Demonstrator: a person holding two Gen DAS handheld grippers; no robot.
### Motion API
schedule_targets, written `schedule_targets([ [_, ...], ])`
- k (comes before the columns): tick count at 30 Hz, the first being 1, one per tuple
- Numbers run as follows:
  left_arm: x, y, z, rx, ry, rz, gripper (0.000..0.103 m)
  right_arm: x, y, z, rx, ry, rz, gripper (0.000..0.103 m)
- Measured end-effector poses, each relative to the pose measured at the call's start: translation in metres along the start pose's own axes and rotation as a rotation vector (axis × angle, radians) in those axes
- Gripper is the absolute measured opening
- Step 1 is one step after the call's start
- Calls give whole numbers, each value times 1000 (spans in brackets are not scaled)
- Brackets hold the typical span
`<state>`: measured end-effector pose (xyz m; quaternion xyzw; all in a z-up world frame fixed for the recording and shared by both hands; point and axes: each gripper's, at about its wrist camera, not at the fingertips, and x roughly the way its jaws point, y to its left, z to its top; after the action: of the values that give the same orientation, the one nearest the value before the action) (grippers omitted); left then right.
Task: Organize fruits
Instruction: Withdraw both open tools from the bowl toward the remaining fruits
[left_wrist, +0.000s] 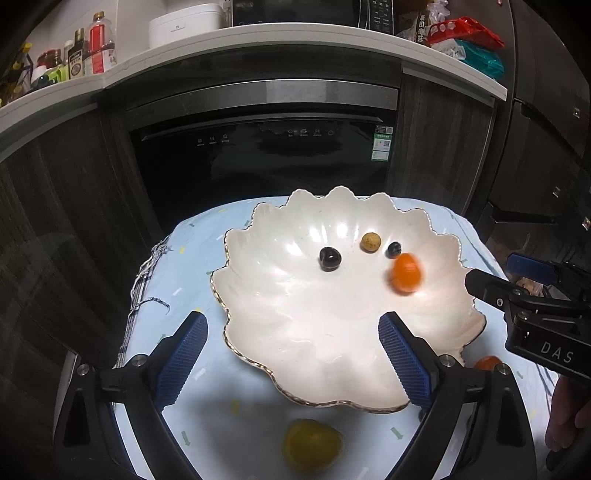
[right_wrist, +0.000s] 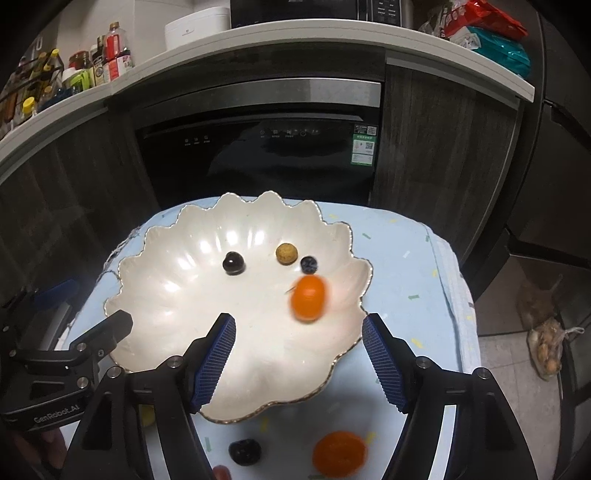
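A white scalloped bowl (left_wrist: 295, 332) (right_wrist: 177, 295) sits on a light blue cloth. In it lie a dark cherry (left_wrist: 330, 258) (right_wrist: 233, 263), a tan round fruit (left_wrist: 370, 242) (right_wrist: 286, 253), a blueberry (left_wrist: 394, 250) (right_wrist: 308, 264) and a blurred small orange fruit (left_wrist: 405, 273) (right_wrist: 308, 298). My left gripper (left_wrist: 293, 354) is open and empty over the bowl's near edge. My right gripper (right_wrist: 299, 354) is open and empty, just behind the blurred orange fruit. On the cloth near me lie a yellow fruit (left_wrist: 312, 445), an orange (right_wrist: 339, 455) and a dark fruit (right_wrist: 244, 451).
The cloth-covered table (left_wrist: 184, 266) stands before a black dishwasher (left_wrist: 258, 155) under a white counter. The right gripper's body (left_wrist: 532, 314) shows at the left view's right edge; the left gripper's body (right_wrist: 55, 354) shows at the right view's left. A bag (right_wrist: 546, 350) lies on the floor.
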<state>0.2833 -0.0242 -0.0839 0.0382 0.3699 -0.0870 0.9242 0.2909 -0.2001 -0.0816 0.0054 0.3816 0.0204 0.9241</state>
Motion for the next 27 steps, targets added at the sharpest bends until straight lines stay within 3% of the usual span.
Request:
schedule_targets([
  [16,-19,-9,-7,16,-8,-22,95,-24,-9,-3,10,-19,-4,72],
  [27,-43,-13,-24,15,-15,-28,95,-39,-12,-23,8,-18,14,72],
])
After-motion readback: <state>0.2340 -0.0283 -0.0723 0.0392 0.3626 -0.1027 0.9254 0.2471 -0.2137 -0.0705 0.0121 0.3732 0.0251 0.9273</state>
